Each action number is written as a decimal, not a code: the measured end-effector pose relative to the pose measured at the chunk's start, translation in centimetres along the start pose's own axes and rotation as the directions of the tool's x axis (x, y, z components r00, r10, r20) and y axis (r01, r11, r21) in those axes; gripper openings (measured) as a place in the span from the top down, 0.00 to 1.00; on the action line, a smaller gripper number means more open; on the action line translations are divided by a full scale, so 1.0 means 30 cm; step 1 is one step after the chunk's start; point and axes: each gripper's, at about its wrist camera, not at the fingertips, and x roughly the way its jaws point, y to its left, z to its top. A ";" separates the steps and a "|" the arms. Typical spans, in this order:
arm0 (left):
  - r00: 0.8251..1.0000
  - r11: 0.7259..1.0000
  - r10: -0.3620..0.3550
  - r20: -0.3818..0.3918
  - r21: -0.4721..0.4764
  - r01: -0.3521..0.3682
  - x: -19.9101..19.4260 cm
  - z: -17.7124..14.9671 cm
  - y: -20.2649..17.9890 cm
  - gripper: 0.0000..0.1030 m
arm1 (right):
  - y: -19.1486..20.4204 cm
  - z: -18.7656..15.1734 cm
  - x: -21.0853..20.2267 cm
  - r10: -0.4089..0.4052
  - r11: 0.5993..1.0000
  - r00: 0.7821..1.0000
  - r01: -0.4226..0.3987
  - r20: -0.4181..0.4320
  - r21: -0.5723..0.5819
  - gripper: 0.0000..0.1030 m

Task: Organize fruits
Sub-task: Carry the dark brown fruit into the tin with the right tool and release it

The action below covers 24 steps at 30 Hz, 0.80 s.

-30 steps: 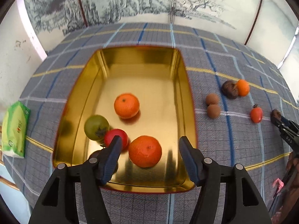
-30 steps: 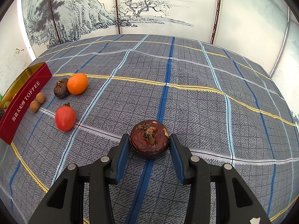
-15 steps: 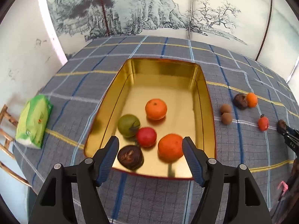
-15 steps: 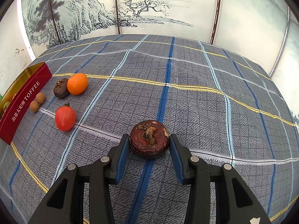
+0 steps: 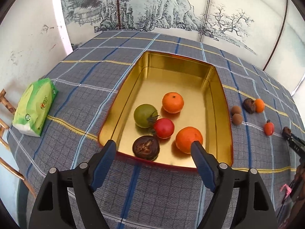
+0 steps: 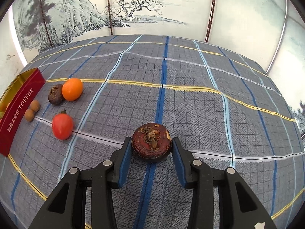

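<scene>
Gold-lined red tin (image 5: 225, 103), grey plaid cloth (image 6: 190, 99), possibly brown chestnut (image 6: 151, 143).

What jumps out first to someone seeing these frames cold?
The gold tin on the plaid tablecloth, with two oranges, a green fruit, a red tomato and a dark brown fruit lying in it. Next, the right gripper closed around another dark brown fruit on the cloth. The left gripper is open and empty, at the tin's near edge.

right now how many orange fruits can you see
3. Two oranges lie in the tin: one mid-tin, one near the front. A third orange sits on the cloth, touching a dark fruit. None seem hidden.
</scene>
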 end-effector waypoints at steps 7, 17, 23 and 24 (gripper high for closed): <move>1.000 1.000 -0.002 0.020 -0.016 0.003 -0.015 -0.007 0.054 0.19 | 0.105 0.058 -0.110 0.054 0.997 0.997 -0.052 0.046 -0.049 0.63; 0.999 0.996 0.043 0.025 -0.085 -0.041 -0.049 -0.022 0.172 0.19 | 0.566 0.119 -0.223 0.294 0.923 0.954 -0.270 0.050 -0.275 0.63; 0.993 0.985 0.117 0.012 -0.126 -0.115 -0.050 -0.042 0.253 0.19 | 0.848 0.135 -0.220 0.392 0.844 0.920 -0.363 -0.007 -0.395 0.63; 0.992 0.984 0.127 0.012 -0.129 -0.124 -0.051 -0.045 0.263 0.19 | 0.881 0.135 -0.215 0.397 0.835 0.918 -0.368 -0.016 -0.410 0.63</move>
